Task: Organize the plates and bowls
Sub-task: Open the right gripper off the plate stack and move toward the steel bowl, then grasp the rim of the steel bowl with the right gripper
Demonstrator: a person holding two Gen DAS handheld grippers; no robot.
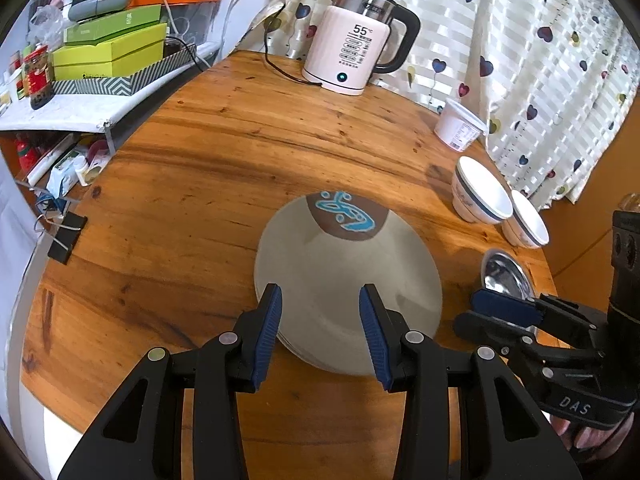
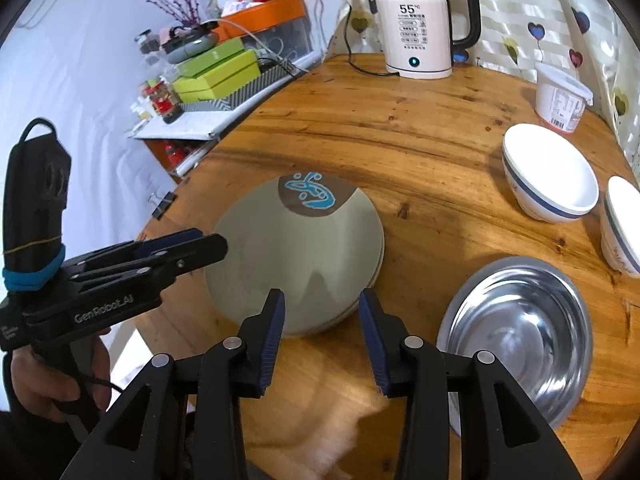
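Both grippers are hovering over the wooden table [image 1: 192, 184] with nothing in them: the left gripper [image 1: 320, 332] is standing partly open, its jaws apart and empty above the near edge of the plates [image 1: 348, 280], and the right gripper [image 2: 322, 340] is likewise standing open and empty, just off the stack's 5 o'clock edge. The plates are sitting stacked at the table's middle, a blue-patterned patch at their 12 o'clock. The steel bowl [image 2: 516, 340] is lying at the stack's 4 o'clock, close to the table edge, and two white bowls [image 2: 552, 172] are resting side by side at about 2 o'clock, with a tub [image 2: 560, 100] behind them and a kettle [image 2: 416, 28] at 12 o'clock. Judging from this, the bowls are still waiting to be gathered. The steel bowl looks slick and thin-rimmed, so a pinch on its rim risks slipping or skidding it off the near edge. The white bowls are nearly touching, so reaching for one risks knocking the other. The two grippers are working close together over the plates and could clash. A careless reach toward 12 o'clock could snag the kettle's cord.
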